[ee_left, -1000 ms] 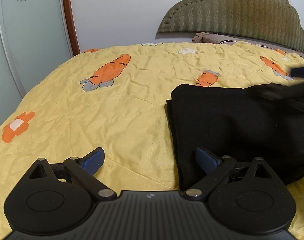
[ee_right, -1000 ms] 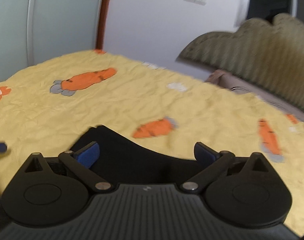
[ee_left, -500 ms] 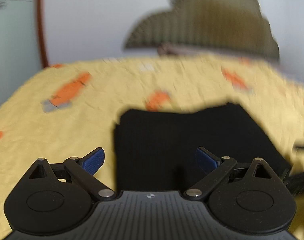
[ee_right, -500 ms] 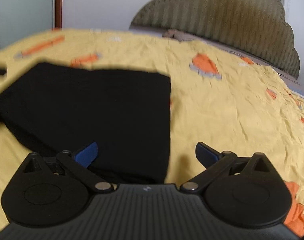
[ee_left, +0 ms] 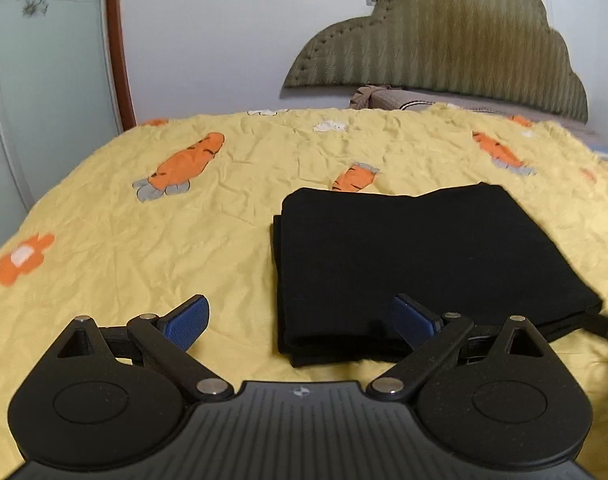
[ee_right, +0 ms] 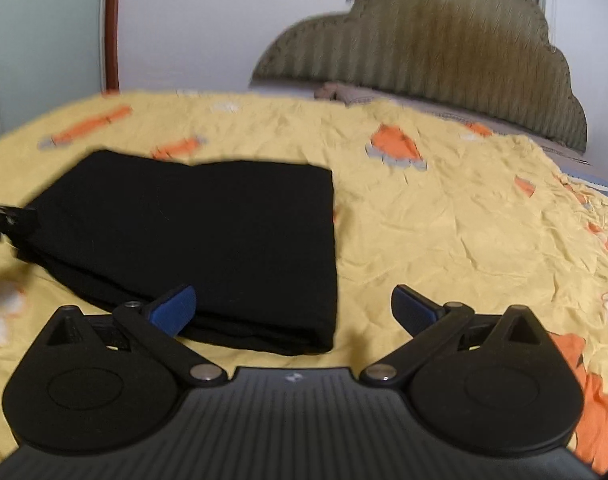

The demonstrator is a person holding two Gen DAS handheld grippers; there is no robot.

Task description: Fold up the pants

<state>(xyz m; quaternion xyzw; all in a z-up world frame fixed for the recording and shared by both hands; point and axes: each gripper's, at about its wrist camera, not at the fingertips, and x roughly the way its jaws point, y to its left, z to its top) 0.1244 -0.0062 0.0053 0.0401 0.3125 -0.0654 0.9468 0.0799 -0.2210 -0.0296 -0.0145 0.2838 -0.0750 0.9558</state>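
Note:
The black pants (ee_left: 415, 264) lie folded into a flat, thick rectangle on the yellow bed cover. They also show in the right wrist view (ee_right: 200, 248). My left gripper (ee_left: 300, 318) is open and empty, held above the bed just in front of the stack's near left corner. My right gripper (ee_right: 292, 310) is open and empty, held in front of the stack's near right corner. The tip of the right gripper shows at the right edge of the left wrist view (ee_left: 607, 326). The left gripper shows at the left edge of the right wrist view (ee_right: 0, 218).
The yellow bed cover (ee_left: 144, 240) with orange carrot prints is wrinkled around the pants. An olive padded headboard (ee_left: 435, 40) stands at the far end against a white wall. A glass door with a brown frame (ee_left: 116, 48) is at the left.
Both grippers have pulled back from the pants and stay open. The views have steadied and now face the folded stack from the near side. The pants lie still.

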